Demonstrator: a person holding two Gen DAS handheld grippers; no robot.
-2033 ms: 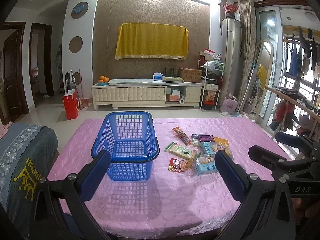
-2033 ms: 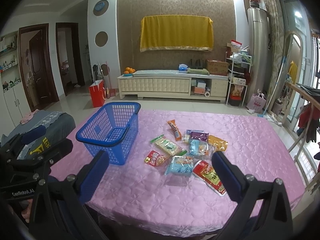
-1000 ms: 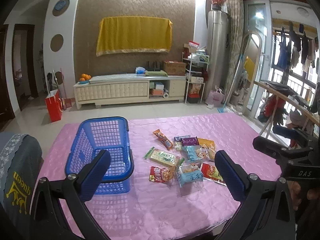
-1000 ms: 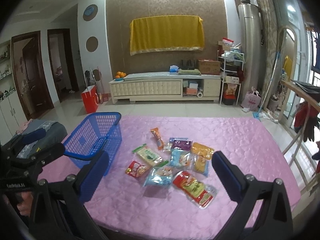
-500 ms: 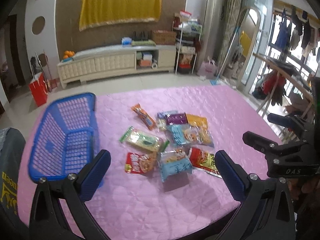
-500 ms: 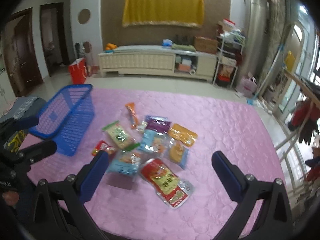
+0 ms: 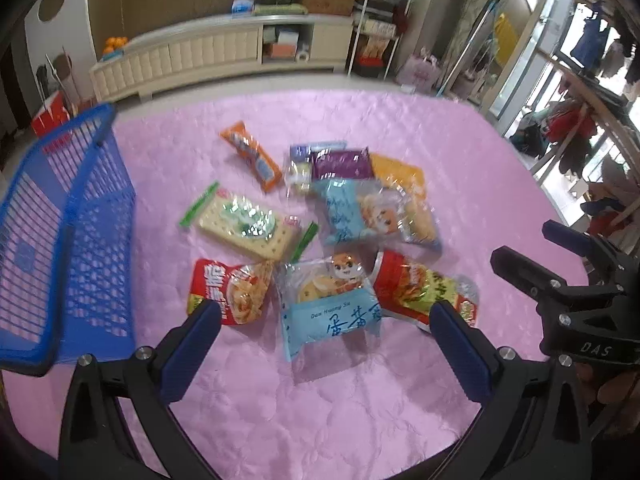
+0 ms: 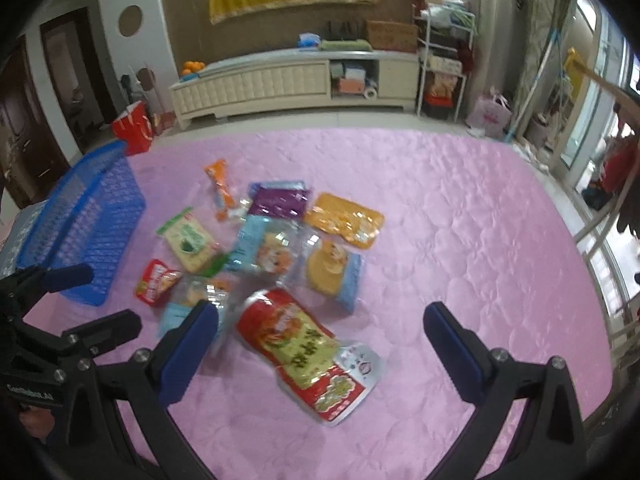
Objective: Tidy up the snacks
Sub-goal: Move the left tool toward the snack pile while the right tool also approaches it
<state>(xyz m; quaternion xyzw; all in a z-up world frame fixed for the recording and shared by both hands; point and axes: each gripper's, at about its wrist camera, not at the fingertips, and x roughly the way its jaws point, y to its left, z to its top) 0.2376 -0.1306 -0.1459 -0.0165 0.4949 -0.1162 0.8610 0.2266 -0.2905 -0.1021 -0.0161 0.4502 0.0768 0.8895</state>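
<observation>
Right wrist view: both tongs are held wide apart, empty. Between the right gripper fingers a red snack pouch is laid, long axis slanting away leftward; the blue basket is far left.

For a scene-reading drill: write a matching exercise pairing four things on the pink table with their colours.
Things:
1. basket
2. long slim snack bar
3. cracker pack
4. packet at the far side of the pile

Colours:
A. purple
B. cream with green ends
C. blue
D. orange

Pairs: 1-C, 2-D, 3-B, 4-A
</observation>
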